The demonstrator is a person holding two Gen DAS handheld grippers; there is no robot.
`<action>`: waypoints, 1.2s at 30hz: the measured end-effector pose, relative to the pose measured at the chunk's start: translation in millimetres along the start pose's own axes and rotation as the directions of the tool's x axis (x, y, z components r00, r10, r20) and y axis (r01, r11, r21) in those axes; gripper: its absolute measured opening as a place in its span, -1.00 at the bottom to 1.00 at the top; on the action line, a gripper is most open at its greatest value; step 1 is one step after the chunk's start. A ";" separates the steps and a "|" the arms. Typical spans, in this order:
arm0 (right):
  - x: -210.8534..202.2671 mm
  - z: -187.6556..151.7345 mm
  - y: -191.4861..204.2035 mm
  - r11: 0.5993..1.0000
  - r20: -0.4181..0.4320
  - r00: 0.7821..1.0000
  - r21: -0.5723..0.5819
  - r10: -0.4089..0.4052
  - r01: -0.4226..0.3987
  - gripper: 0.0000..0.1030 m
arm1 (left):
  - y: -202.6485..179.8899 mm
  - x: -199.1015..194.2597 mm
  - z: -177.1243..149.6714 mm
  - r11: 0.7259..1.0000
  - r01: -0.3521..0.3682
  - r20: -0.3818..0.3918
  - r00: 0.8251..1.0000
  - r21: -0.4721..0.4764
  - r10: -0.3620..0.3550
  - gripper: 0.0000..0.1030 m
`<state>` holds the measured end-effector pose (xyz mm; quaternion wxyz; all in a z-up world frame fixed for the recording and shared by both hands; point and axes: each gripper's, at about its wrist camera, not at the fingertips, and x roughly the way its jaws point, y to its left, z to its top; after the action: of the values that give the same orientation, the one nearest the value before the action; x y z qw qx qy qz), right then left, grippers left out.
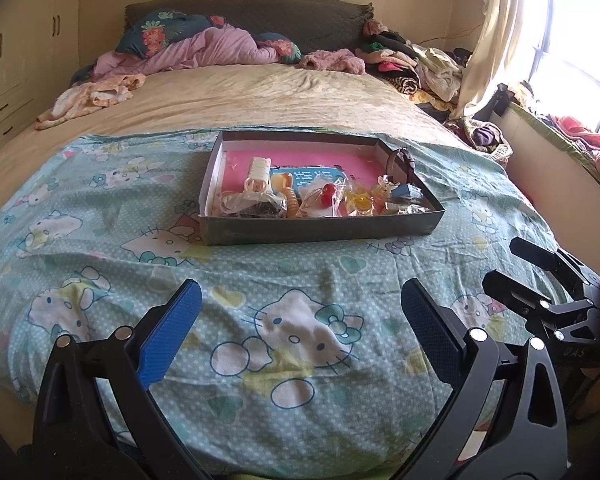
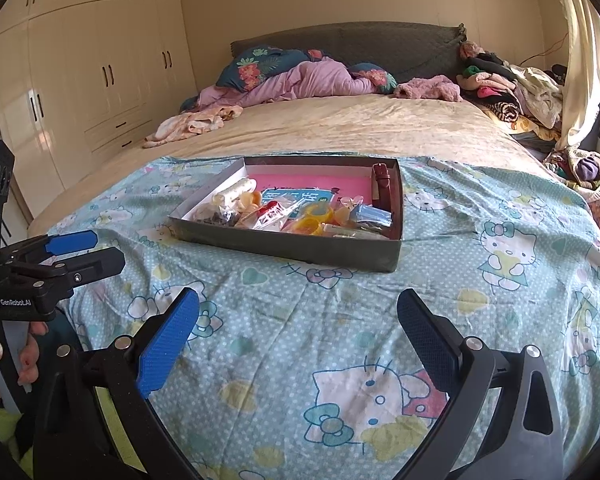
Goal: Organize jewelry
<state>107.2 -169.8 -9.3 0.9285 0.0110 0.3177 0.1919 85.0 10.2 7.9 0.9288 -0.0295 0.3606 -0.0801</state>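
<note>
A shallow dark box (image 1: 324, 232) is seen on the cartoon-print sheet (image 1: 284, 320) at the near end of the bed, and the jewellery is gathered inside it, mostly along the box's near wall. A white hair claw (image 1: 258, 178) stands toward the box's left side, a red bead in a clear bag (image 1: 329, 191) lies near its middle, yellow bangles (image 2: 316, 218) are heaped just right of that, and a brown strap (image 2: 381, 190) is propped against the box's right wall. The pink liner toward the box's far wall is largely bare.

The left gripper (image 1: 300, 320) and the right gripper (image 2: 298, 328) are both held short of the box, over the sheet; the jaws of each are spread wide and nothing is held between them. A hand (image 2: 4, 360) is seen on the left tool's grip.

The pieces are loosely jumbled, which would fit a sort yet to be made; equally, everything is inside the box, which would fit a finished gathering. Which step is in hand cannot be settled from this, so no next move is named
</note>
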 end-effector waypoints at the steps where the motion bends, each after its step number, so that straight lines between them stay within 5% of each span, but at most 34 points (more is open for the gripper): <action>1: -0.5 0.0 0.0 1.000 0.001 1.000 0.001 -0.001 0.001 0.92 | 0.2 -0.3 0.0 1.000 -0.003 0.000 1.000 0.000 0.003 0.81; 36: -3.8 -0.3 -3.2 1.000 -0.002 1.000 -0.002 -0.007 0.007 0.92 | -1.2 -2.1 -2.7 0.999 -0.051 -0.023 0.998 -0.007 0.051 0.81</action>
<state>105.4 -174.2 -7.8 0.9289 0.0086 0.3183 0.1889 81.5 9.3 7.4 0.9262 -0.0229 0.3722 -0.0554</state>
